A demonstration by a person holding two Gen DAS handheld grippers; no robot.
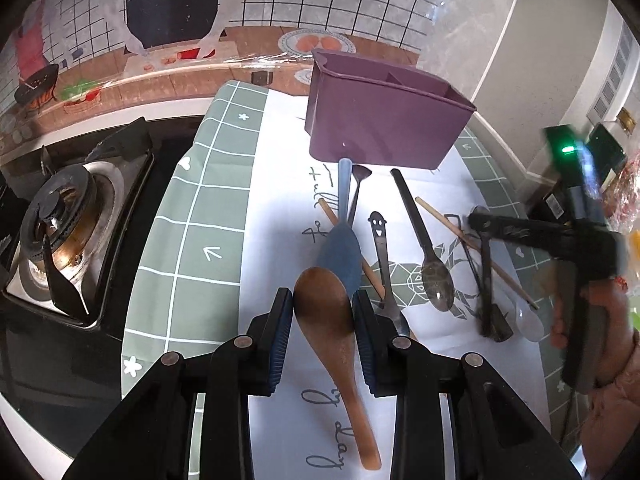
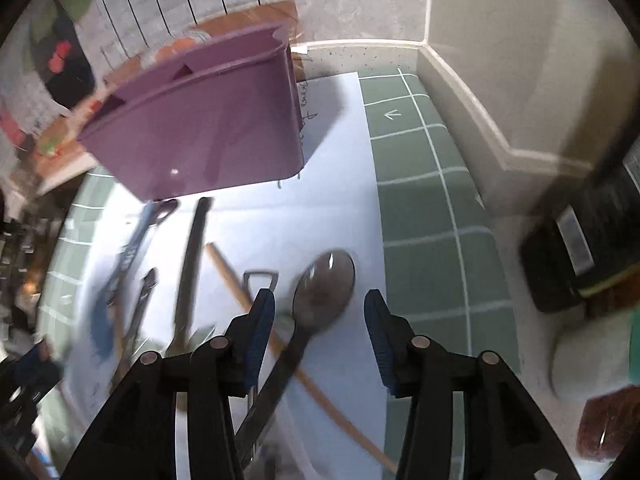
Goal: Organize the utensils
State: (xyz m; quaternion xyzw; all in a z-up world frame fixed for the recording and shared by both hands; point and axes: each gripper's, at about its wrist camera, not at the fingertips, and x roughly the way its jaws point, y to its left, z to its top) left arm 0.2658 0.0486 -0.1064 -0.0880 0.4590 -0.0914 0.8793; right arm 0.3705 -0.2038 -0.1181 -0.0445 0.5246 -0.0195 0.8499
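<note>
Wooden spoon [image 1: 326, 320], handle pointing near, sits clamped in the left gripper [image 1: 323, 312], the purple caddy [image 1: 384, 120] farther ahead; the right gripper [image 2: 319, 312] gapes empty over a dark spoon [image 2: 320, 292].

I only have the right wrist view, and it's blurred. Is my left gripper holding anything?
Observer: Yes. The left gripper is shut on the bowl of a brown wooden spoon, one pad on each side.
Operator: Anything left of the mat that I should stay clear of?
Observer: A black gas stove burner sits right beside the green checked mat.
Operator: Any utensil I can't see from here?
Observer: A translucent white plastic spoon lies at the right end of the row.
</note>
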